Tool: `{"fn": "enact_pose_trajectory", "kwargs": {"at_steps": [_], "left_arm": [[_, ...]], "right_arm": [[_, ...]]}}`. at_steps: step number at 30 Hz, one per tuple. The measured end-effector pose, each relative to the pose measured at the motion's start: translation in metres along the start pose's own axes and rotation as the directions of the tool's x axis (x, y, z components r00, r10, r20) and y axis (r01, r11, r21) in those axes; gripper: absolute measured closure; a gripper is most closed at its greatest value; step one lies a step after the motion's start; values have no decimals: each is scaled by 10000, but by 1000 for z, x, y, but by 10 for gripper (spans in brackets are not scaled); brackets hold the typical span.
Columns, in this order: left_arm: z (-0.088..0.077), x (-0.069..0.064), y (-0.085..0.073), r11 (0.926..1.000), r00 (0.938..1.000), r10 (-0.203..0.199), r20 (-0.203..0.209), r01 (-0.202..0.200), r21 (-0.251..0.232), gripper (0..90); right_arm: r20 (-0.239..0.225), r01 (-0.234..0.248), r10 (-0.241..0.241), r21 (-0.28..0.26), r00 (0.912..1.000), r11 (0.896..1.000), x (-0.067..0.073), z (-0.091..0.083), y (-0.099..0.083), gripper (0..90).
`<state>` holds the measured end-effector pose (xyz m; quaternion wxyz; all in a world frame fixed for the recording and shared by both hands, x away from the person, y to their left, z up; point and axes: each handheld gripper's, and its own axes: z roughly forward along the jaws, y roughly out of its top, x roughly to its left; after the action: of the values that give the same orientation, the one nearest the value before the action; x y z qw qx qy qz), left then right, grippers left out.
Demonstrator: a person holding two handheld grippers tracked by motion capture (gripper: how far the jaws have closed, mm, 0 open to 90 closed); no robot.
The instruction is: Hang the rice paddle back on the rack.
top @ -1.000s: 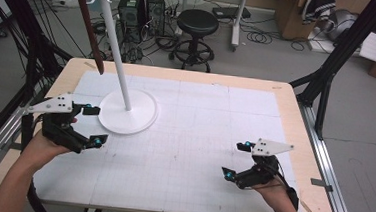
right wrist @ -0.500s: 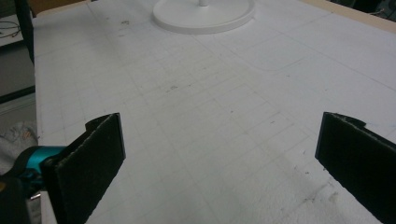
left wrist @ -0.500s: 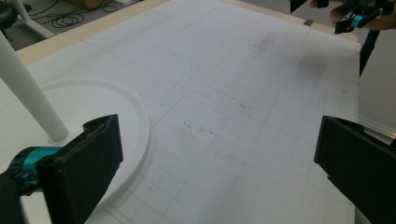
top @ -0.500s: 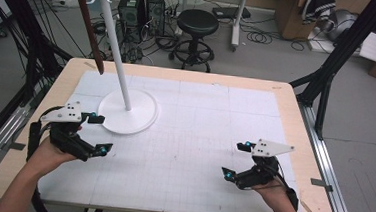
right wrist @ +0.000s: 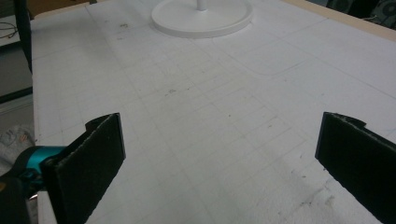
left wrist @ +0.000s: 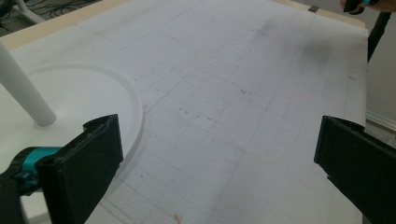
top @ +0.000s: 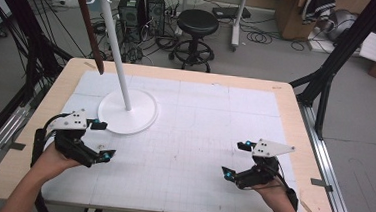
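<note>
The left gripper (top: 101, 140) has pulled back from the white stand (top: 128, 111): a second ago it sat close against the near-left rim of the round base, and now it hovers nearer the person's edge of the table (top: 295, 123), just beside that base but apart from it. Its jaws are spread wide with nothing between them; in the left gripper view only the gridded white mat (left wrist: 243, 93) lies between them, with the base's curved rim (left wrist: 133, 100) at the left.

The right gripper (top: 236, 160) has not shifted over that second. It rests low at the near-right of the mat, well apart from the stand, its jaws likewise gaping and empty. In the right gripper view the stand's base (right wrist: 201, 17) sits far ahead across bare mat.

The stand itself is upright on the left half of the table, its pole rising to a ring of hooks at the top, and a long dark brown strip (top: 90, 31) dangles from one hook on its left side, its lower end hanging above the table's far-left corner.

To my eye the left hand's retreat reads as letting go. With both tools empty and the strip on its hook, the hanging job looks finished, or nearly so.
</note>
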<state>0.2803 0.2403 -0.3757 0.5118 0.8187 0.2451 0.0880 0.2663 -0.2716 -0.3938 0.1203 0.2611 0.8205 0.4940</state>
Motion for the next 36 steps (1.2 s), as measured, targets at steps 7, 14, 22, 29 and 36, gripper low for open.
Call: {"fn": "enact_pose_trajectory", "kwargs": {"at_steps": [7, 14, 22, 29, 36], "left_arm": [[2, -2, -9, 10000, 10000, 11, 85, -12, 76, 17], [2, -1, -13, 10000, 10000, 59, 39, -59, 42, 18], [6, -1, -18, 9999, 10000, -25, 56, 24, 123, 18], [6, -1, -18, 10000, 10000, -9, 91, 9, 28, 18], [5, -1, -18, 10000, 9999, -74, 141, 74, -27, 18]], "right_arm": [[30, -12, 12, 36, 10000, 10000, 0, 0, 0, 5], [29, -26, 26, 64, 10000, 10000, 0, 1, -1, 5], [7, -8, 8, 56, 10000, 10000, 0, 2, -2, 5], [-12, -20, 20, 39, 10000, 10000, 0, 2, -2, 5], [-17, -38, 39, 34, 10000, 10000, 0, 2, -1, 5]]}}
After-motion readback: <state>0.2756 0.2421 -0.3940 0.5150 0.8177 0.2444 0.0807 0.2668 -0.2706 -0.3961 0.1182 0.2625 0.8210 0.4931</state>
